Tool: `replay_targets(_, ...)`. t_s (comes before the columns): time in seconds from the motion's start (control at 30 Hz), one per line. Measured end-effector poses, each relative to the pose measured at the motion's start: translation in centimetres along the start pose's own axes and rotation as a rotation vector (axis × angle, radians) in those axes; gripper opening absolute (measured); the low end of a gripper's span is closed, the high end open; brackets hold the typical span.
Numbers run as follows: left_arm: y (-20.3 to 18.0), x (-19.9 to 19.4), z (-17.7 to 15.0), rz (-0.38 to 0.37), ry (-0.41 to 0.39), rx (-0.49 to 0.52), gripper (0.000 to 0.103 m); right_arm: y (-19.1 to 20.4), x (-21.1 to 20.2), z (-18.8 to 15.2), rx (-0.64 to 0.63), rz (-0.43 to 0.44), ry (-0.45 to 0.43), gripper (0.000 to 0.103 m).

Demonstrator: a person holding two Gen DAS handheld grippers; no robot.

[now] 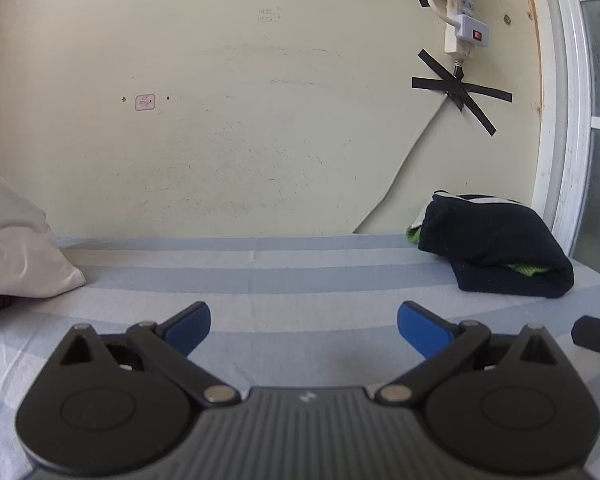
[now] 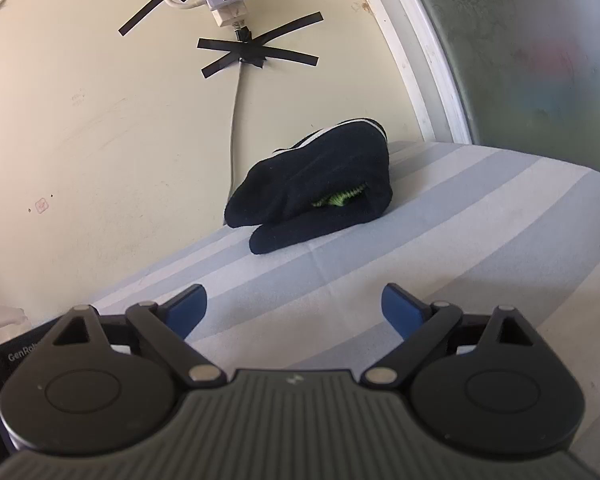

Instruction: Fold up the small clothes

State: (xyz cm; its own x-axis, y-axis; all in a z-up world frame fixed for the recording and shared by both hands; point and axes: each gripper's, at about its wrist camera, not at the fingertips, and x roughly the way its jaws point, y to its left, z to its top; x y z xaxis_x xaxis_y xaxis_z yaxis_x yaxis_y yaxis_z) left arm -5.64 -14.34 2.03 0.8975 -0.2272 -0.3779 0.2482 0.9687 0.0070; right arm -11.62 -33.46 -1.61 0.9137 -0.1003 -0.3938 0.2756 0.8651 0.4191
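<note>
The dark folded garment (image 1: 496, 248) (a bit of green knit shows in its fold) lies on the striped sheet (image 1: 284, 280) against the wall, just below the taped power strip (image 1: 462, 20) and beside the window frame (image 1: 564, 120). Both the left gripper (image 1: 304, 330) and the right gripper (image 2: 294, 312) hover short of the garment with jaws spread and nothing between them. A white pillow (image 1: 16, 244) sits well to the garment's left, and only bare sheet lies between the grippers and the garment.
</note>
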Motion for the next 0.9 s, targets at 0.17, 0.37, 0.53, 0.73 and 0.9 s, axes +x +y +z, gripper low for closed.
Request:
replay_targets(0.17,0.0,-0.1,0.0,-0.029,0.017,0.012,0.103,0.1,0.3,0.0,-0.001,0.006,0.015,0.097)
replay_targets(0.37,0.7,0.3,0.2,-0.068,0.064,-0.016,0.103,0.0,0.5,0.0,0.004,0.016,0.03,0.097)
replay_targets(0.53,0.9,0.5,0.1,-0.084,0.08,-0.026,0.103,-0.2,0.4,0.0,0.018,0.017,0.023,0.097)
replay_targets(0.73,0.4,0.4,0.0,-0.049,0.08,0.007,0.103,-0.2,0.3,0.0,0.023,0.019,0.018,0.097)
replay_targets(0.9,-0.6,0.1,-0.1,-0.001,0.066,0.06,0.103,-0.2,0.3,0.0,0.024,0.017,0.02,0.097)
